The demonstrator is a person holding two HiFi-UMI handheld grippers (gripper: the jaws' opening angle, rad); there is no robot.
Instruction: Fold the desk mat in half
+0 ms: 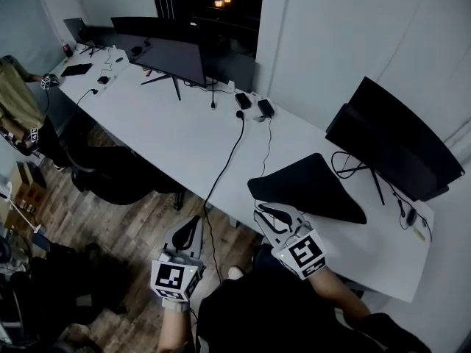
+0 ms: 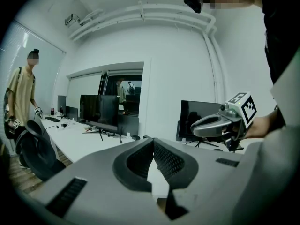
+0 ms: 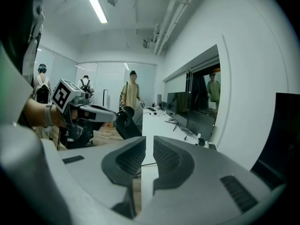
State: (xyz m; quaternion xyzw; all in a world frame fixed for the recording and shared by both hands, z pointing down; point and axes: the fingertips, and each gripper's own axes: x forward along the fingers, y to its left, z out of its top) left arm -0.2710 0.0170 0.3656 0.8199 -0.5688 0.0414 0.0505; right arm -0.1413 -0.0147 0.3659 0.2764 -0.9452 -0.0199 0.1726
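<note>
The black desk mat (image 1: 313, 186) lies on the white table (image 1: 184, 134) in front of the right monitor, doubled over, with one edge lifted. My right gripper (image 1: 262, 209) hovers just off the mat's near-left corner, shut and holding nothing; it also shows in the left gripper view (image 2: 220, 123). My left gripper (image 1: 194, 225) hangs past the table's front edge, over the wooden floor, shut and empty. In its own view the jaws (image 2: 153, 140) meet at the tip. The right gripper's jaws (image 3: 150, 139) stand closed, with the left gripper (image 3: 89, 111) beside them.
A dark monitor (image 1: 401, 142) stands behind the mat, and another monitor (image 1: 173, 57) sits further along the table. A black cable (image 1: 228, 160) runs across the tabletop and down over its front edge. A black office chair (image 1: 121, 171) stands by the edge. A person (image 1: 15, 98) stands at far left.
</note>
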